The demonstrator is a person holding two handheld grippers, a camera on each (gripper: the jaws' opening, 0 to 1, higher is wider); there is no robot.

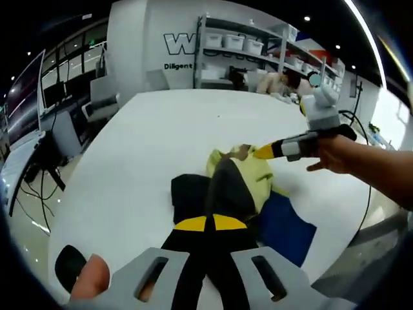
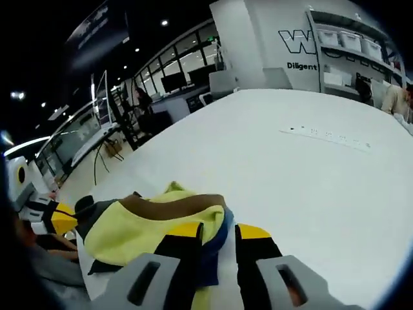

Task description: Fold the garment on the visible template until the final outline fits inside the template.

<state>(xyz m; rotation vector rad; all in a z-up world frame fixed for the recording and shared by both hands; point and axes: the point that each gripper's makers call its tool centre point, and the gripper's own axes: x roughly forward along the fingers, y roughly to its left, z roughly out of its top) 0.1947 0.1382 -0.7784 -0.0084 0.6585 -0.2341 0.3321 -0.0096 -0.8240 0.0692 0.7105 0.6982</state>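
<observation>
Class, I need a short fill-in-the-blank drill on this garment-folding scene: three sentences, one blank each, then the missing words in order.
1. The garment lies bunched on a large ____ table.
2. Under the garment, the flat template is coloured ____.
3. In the left gripper view, the right gripper reaches in with its ____ tips at the garment's edge.

Missing words: white; blue; yellow

A wide white tabletop (image 1: pixel 148 148) is seen in a large hall. Shelving (image 1: pixel 258 55) with white bins is set against a lettered white wall (image 2: pixel 258 45). Glazed partitions (image 2: pixel 181 68) and ceiling spotlights are visible.
</observation>
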